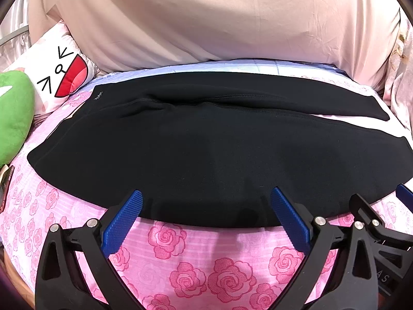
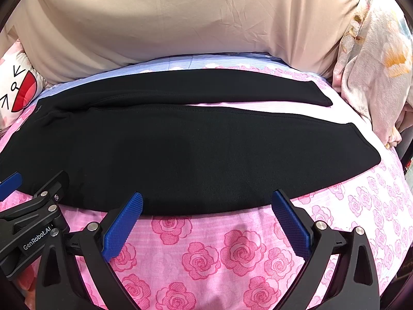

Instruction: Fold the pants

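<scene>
Black pants [image 1: 196, 144] lie flat across a pink rose-print bed sheet [image 1: 206, 258], waistband at the left, both legs stretching right with a narrow gap between them. They also show in the right wrist view [image 2: 180, 149]. My left gripper [image 1: 206, 196] is open, its blue pads over the pants' near edge, holding nothing. My right gripper [image 2: 206, 197] is open over the same near edge, further right along the leg, holding nothing. The right gripper's edge shows at the left wrist view's right side [image 1: 382, 214].
A beige cover [image 1: 206, 20] hangs behind the bed. A white cartoon-face pillow [image 1: 59, 75] and a green plush [image 1: 13, 113] sit at the left. A floral blanket [image 2: 374, 64] is heaped at the right. A phone-like object [image 1: 5, 188] lies at the left edge.
</scene>
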`<control>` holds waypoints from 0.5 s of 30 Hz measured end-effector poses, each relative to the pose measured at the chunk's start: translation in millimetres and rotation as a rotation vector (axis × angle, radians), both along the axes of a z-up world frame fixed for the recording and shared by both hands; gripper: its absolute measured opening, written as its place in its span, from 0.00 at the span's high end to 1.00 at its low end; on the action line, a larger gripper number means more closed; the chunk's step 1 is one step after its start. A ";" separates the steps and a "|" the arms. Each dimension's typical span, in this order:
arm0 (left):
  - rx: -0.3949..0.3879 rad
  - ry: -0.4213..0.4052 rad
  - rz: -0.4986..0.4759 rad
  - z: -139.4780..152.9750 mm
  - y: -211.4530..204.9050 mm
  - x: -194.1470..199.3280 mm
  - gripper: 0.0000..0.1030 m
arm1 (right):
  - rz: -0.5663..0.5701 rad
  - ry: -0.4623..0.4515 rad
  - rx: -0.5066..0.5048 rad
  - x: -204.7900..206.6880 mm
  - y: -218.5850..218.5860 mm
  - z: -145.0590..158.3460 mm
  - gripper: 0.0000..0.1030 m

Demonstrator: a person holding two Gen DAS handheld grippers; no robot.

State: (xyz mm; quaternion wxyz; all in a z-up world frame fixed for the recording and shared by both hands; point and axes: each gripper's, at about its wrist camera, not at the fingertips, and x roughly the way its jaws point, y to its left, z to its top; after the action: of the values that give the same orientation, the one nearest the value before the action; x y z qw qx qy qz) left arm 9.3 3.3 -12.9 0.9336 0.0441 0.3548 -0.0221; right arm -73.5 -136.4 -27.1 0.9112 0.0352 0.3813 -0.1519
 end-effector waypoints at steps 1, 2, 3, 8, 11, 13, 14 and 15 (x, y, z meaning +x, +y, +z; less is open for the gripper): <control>0.000 0.001 -0.001 0.0 0.0 0.1 0.06 | 0.000 0.000 -0.001 -0.1 0.0 0.0 0.05; 0.000 0.001 -0.001 -0.1 0.0 0.0 0.06 | -0.001 0.000 -0.001 -0.2 0.5 -0.3 0.05; 0.001 0.001 0.000 -0.2 0.0 -0.2 0.06 | -0.001 0.000 -0.001 -0.2 0.6 -0.4 0.05; 0.000 0.001 0.001 -0.3 0.2 -0.3 0.06 | -0.001 0.002 -0.002 -0.4 0.8 -0.8 0.05; 0.000 0.002 0.003 -1.8 -0.3 -0.5 0.06 | -0.001 0.003 -0.003 -0.6 1.5 -0.3 0.05; -0.001 0.005 0.001 -2.9 0.4 0.1 0.06 | -0.001 0.004 -0.002 -0.9 0.5 -0.3 0.05; -0.001 0.005 0.001 -3.2 1.0 -0.4 0.06 | 0.000 0.005 -0.001 -0.5 0.2 -0.2 0.05; -0.001 0.005 0.001 -3.7 1.1 -0.7 0.06 | 0.000 0.006 -0.001 -0.3 -0.1 -0.1 0.05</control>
State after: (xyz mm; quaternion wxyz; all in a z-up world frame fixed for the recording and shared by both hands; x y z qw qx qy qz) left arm 8.6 4.4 -16.6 0.9328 0.0432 0.3572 -0.0221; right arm -73.9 -136.5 -27.2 0.9101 0.0342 0.3838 -0.1523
